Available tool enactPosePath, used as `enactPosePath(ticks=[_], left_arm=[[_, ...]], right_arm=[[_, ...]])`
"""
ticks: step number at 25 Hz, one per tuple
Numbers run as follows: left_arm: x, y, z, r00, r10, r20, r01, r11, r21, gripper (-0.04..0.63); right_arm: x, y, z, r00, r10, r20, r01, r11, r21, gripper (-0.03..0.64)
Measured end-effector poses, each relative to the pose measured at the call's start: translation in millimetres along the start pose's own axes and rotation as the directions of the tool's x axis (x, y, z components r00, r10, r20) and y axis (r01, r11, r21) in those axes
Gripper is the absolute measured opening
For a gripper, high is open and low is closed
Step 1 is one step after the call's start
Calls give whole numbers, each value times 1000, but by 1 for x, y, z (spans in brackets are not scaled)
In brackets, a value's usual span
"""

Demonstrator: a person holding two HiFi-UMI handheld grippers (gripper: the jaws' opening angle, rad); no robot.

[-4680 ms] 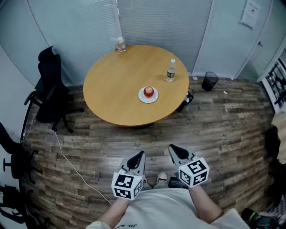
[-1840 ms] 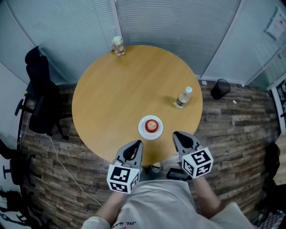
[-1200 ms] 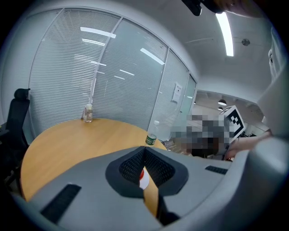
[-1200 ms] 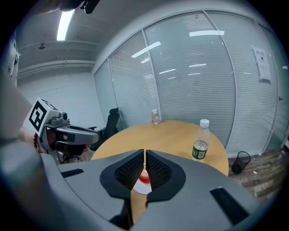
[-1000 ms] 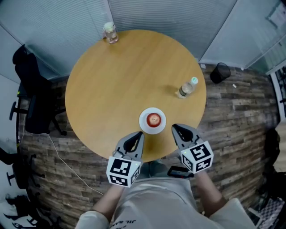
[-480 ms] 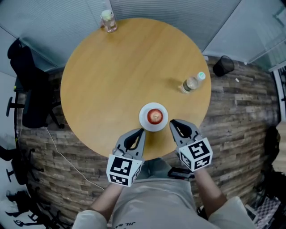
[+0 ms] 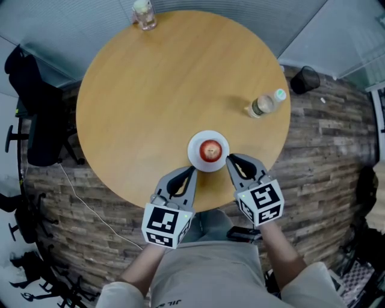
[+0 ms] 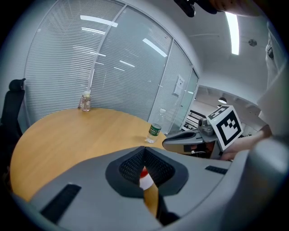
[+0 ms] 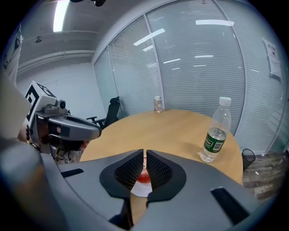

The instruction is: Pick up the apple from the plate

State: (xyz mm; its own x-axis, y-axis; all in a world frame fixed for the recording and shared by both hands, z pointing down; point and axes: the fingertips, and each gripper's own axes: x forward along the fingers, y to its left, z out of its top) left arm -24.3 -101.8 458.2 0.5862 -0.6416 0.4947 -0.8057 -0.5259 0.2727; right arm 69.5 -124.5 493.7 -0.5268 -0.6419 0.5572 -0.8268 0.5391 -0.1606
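Red apple (image 7: 210,150) on round white plate (image 7: 194,157), just ahead of both tools.
Right tool (image 7: 230,159), shut and empty, perhaps touches the plate's rim; left tool (image 7: 191,171), also shut, is near it; both are closer than earlier.

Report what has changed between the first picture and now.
The person has walked up to the round table. The left gripper and right gripper, once over the floor, now reach over the table's near edge, flanking the plate. Nothing was taken hold of. Unchanged: the apple on the plate, the water bottle and glass upright, both grippers shut and empty.
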Motion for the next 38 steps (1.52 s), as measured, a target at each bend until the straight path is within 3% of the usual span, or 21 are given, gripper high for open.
enactPosePath(ticks=[8,23,38], left_arm=[[7,3,-12,1000,-3,-15,2,1000,-22,3],[10,17,-24,999,16,-38,-18,999,-43,3],[9,34,-37,997,49,-61,-54,996,-78,3]], right_arm=[[17,-2,-11,1000,-2,-18,2,1000,-11,49],[55,8,-42,993,46,-107,-50,998,-33,309],[85,9,-68,982,59,-179,-68,997,-45,377]])
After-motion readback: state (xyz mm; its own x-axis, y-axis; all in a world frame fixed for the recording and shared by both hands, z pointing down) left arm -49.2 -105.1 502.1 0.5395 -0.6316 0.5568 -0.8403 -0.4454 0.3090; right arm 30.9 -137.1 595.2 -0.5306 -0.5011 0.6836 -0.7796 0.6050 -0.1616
